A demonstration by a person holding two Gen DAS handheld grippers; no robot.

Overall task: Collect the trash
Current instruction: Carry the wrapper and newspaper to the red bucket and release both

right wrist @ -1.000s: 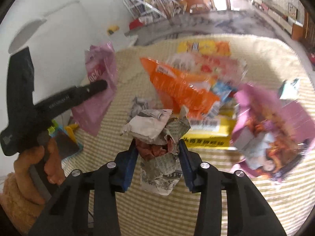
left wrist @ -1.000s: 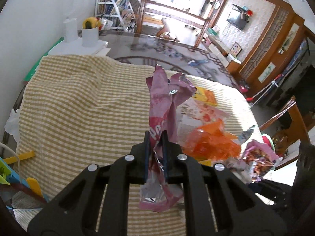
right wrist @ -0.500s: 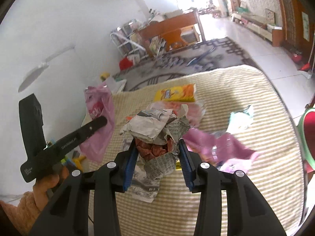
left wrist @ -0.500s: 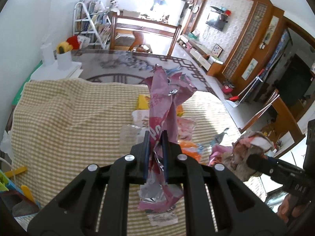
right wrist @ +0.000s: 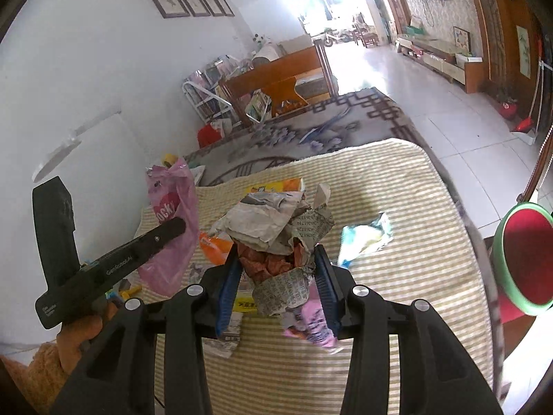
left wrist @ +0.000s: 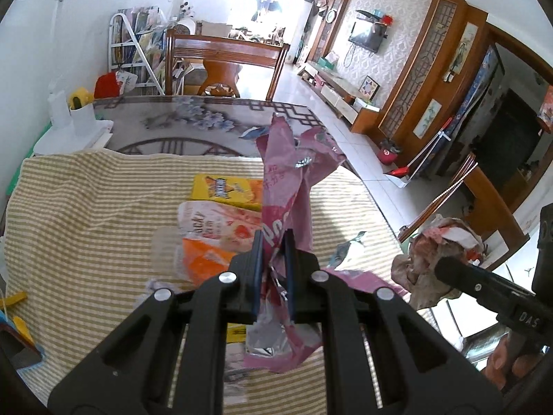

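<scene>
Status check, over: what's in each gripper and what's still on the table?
Left gripper shut on pink wrapper. Right gripper shut on crumpled newspaper. Both lifted above checkered cloth. Yellow box, orange bag still down.

Daylight from far doorway (right wrist: 331,10) blown out to white in both views; glare on floor tiles (right wrist: 459,138); soft shadows on checked cloth (left wrist: 86,207); strong fisheye bending, dark vignette at corners; mild blur near lower edges.
</scene>
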